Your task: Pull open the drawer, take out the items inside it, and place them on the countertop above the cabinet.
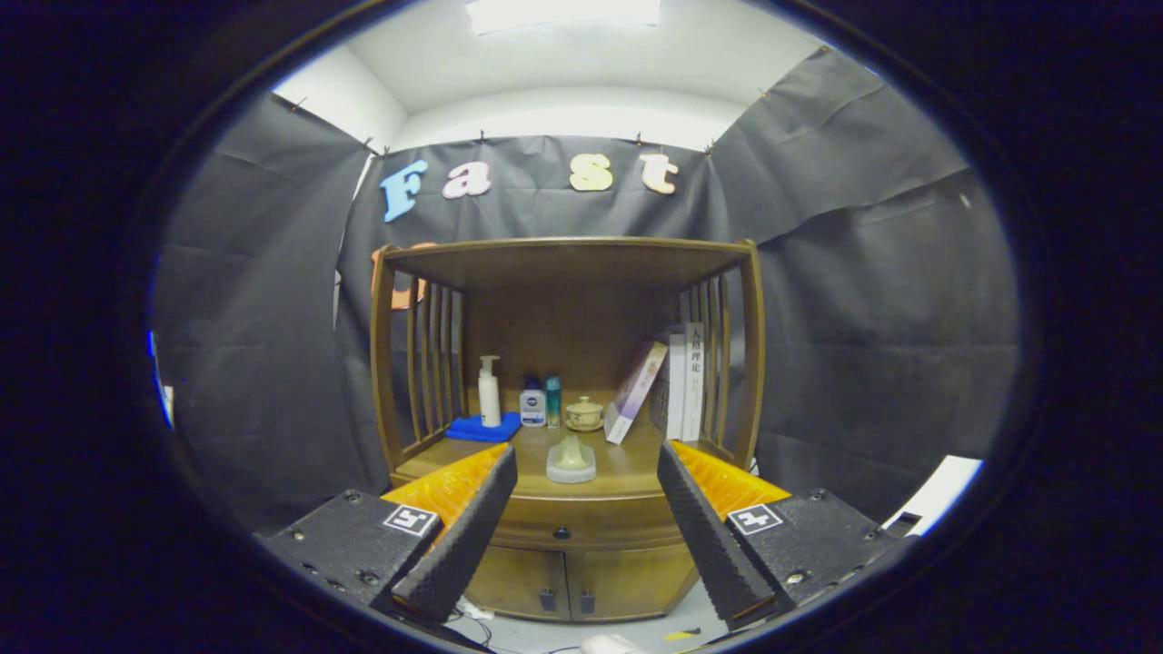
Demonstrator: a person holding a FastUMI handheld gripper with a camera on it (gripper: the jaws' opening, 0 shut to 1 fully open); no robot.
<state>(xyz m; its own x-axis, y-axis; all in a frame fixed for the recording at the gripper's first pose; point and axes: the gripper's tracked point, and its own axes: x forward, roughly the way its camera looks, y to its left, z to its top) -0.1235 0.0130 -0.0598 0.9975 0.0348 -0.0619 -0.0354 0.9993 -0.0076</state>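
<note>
A wooden cabinet (563, 381) stands ahead against the black cloth wall. Its drawer (581, 529) is shut, with a small dark knob (561, 533) at the middle, below the countertop (627, 468). My gripper (586, 518) is open, held some way back from the cabinet, and the knob and drawer front show between its fingers (463, 536). Nothing is between the fingers. The inside of the drawer is hidden.
On the countertop stand a pale lidded dish (571, 460) near the front, a pump bottle (489, 392) on a blue cloth (482, 428), two small bottles (541, 403), a small pot (584, 414), and leaning books (672, 381). Two lower doors (568, 581) sit under the drawer.
</note>
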